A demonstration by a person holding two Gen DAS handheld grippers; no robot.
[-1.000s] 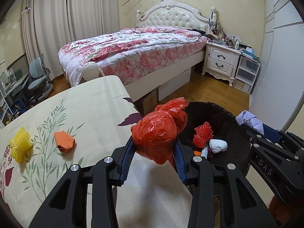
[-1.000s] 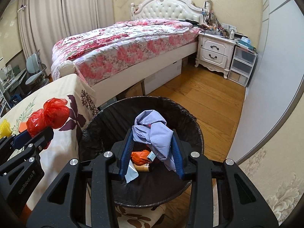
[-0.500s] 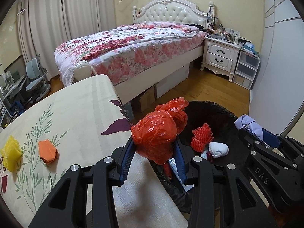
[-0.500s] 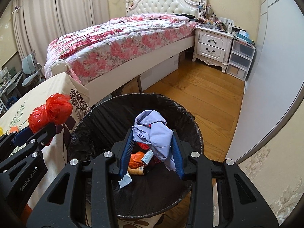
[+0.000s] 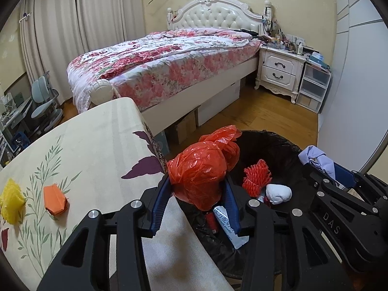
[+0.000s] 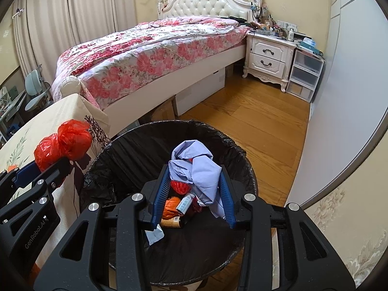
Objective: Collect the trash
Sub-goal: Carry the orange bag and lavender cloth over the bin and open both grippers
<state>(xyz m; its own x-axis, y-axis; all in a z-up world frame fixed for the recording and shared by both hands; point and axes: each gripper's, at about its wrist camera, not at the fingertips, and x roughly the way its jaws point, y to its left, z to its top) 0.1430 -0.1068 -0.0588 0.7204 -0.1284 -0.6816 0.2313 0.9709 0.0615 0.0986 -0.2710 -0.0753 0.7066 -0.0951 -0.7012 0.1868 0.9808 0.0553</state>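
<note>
Risk, red bag: the left gripper [image 5: 197, 194] holds the crumpled red plastic bag [image 5: 198, 169] right at the boundary between the tabletop [image 5: 101, 145] edge and the bin [image 6: 126, 145]; released here, the light bag could catch on the liner rim or drift back onto the cloth
Risk, blue cloth: the pale blue cloth [image 6: 196, 167] hangs loosely between the right gripper [image 6: 194, 189] pads; a trailing fold may snag on one pad when the jaws open
Risk, leftovers: an orange paper piece [image 5: 55, 200] and a yellow scrap [image 5: 11, 202] lie on the tabletop, well apart from the bin; they could be missed
Left jaws: narrow, clamped on the red bag; angled forward and down over the bin's near rim
Right jaws: narrow, clamped on the blue cloth; poised directly above the bin's mouth, pointing down into it
Bin contents: red foam net [image 5: 257, 178], white wad [image 5: 278, 193], other trash
</note>
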